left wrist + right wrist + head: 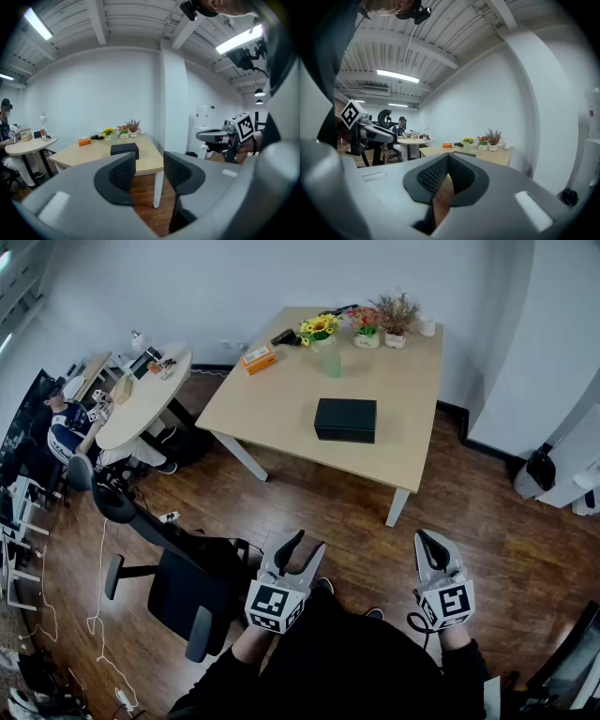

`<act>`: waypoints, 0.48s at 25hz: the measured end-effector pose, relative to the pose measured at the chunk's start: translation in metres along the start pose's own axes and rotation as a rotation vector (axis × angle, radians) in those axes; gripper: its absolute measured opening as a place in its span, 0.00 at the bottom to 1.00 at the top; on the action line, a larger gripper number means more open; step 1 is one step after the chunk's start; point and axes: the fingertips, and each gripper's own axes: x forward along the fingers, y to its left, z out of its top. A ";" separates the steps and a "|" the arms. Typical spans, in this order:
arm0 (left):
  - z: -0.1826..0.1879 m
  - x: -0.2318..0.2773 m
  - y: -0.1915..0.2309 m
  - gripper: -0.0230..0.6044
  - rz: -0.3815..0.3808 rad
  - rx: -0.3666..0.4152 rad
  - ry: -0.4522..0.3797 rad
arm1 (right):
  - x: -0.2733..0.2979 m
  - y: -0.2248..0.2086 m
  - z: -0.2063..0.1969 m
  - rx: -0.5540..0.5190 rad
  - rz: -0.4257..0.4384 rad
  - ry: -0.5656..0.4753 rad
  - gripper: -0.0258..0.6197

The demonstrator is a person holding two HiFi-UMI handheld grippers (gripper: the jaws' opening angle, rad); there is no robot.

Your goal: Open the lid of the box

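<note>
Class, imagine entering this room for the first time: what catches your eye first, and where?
A closed black box sits near the middle of the wooden table, with potted flowers along its far edge. In the foreground the left gripper is open and empty, the right gripper shut, both well short of the table.

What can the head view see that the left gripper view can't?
Only the head view shows the black office chair and the marker cube on the left gripper. Only the left gripper view shows the ceiling lights. Both show the black box on the table, the flowers and the right gripper.
</note>
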 end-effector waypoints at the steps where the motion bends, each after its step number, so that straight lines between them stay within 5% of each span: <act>1: -0.001 0.006 0.010 0.31 0.005 -0.003 0.005 | 0.006 -0.004 -0.002 0.003 -0.008 0.007 0.04; 7: 0.000 0.069 0.093 0.31 0.035 0.011 -0.023 | 0.067 -0.037 -0.013 -0.012 -0.068 0.047 0.04; 12: -0.005 0.174 0.185 0.31 -0.008 0.048 -0.004 | 0.144 -0.076 -0.006 -0.033 -0.176 0.123 0.04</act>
